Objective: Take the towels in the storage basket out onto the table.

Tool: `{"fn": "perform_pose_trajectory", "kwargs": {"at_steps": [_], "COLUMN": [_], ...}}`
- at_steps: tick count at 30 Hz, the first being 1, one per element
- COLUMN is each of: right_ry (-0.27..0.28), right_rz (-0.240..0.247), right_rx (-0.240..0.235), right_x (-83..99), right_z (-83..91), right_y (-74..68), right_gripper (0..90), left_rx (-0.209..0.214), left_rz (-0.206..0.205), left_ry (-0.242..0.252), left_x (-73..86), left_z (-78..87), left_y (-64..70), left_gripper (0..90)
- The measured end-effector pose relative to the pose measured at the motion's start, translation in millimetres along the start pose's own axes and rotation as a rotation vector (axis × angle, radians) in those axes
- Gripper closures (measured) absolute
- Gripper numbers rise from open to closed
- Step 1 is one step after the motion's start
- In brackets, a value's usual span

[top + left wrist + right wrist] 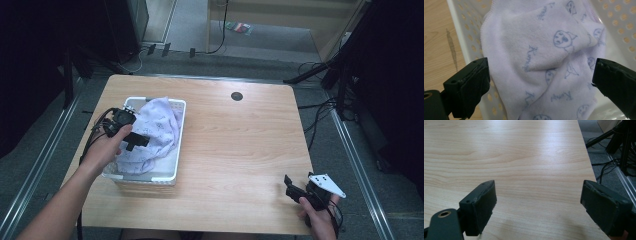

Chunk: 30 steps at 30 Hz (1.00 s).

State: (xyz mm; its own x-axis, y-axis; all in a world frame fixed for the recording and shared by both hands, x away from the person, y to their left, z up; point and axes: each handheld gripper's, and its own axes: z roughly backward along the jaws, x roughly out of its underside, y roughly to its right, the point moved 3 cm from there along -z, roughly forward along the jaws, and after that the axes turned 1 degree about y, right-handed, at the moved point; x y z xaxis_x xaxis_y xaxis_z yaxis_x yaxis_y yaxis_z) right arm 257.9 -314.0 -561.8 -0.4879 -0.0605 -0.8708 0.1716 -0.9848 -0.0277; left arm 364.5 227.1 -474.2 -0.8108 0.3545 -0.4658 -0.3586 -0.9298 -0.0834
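The left gripper is hanging over the basket with its two blocky black jaws standing wide apart, their inner faces lined with dull, slightly ragged padding. Between them, a little below, a pale lilac terry towel printed with faint blue cartoon faces and script is lying bunched and folded, its fuzzy pile and stitched hem plain in the left gripper view; the jaws are straddling it without pinching it. The towel is sitting heaped inside a white rectangular plastic basket whose walls are pierced with rows of round holes. In the high view the person's left hand is holding that gripper over the basket's left rim, cable trailing off the table edge.

The right gripper is hovering low over bare wood near the table's front right corner, well apart from the basket, its padded black jaws likewise spread wide with nothing between them. The light wooden table has rounded corners, a fine straight grain and a small dark round cap set near its far edge.
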Motion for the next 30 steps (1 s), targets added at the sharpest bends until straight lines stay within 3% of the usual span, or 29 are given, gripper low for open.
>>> {"fn": "perform_pose_trajectory", "kwargs": {"at_steps": [6, 11, 16, 20, 22, 24, 27, 30], "right_ry": [-0.005, -0.007, -0.008, -0.008, -0.008, -0.011, -0.012, -0.012], "right_rz": [0.005, 0.003, 0.002, 0.001, 0.004, 0.002, 0.002, 0.003], "right_rx": [0.002, -0.002, -0.004, -0.007, -0.008, -0.006, -0.005, -0.005], "right_x": [0.0, 0.1, 0.1, 0.1, 0.0, 0.1, 0.1, 0.1], "right_z": [-0.4, -0.5, -0.5, -0.6, -0.8, -0.6, -0.6, -0.7], "right_y": [-0.6, -0.6, -0.6, -0.4, -0.3, -0.6, -0.7, -0.5], "right_gripper": [13.6, 13.6, 13.6, 13.6, 13.6, 13.6, 13.6, 13.6], "left_rx": [-0.011, 0.055, 0.052, 0.035, 0.005, 0.006, -0.054, -0.059], "left_rz": [-0.014, -0.026, -0.027, -0.019, -0.018, -0.01, -0.049, -0.069], "left_ry": [-0.048, -0.105, -0.142, -0.165, -0.175, -0.208, -0.237, -0.239], "left_x": [-9.9, -21.2, -21.5, -17.8, -15.0, -10.9, -7.8, -6.1], "left_z": [-16.9, -29.1, -39.1, -49.3, -54.7, -62.0, -68.6, -72.2], "left_y": [-4.2, -0.6, 2.1, 3.7, 3.5, 5.5, 9.7, 14.7], "left_gripper": [1.9, 1.9, 1.9, 1.9, 2.0, 3.4, 3.4, 5.4]}}
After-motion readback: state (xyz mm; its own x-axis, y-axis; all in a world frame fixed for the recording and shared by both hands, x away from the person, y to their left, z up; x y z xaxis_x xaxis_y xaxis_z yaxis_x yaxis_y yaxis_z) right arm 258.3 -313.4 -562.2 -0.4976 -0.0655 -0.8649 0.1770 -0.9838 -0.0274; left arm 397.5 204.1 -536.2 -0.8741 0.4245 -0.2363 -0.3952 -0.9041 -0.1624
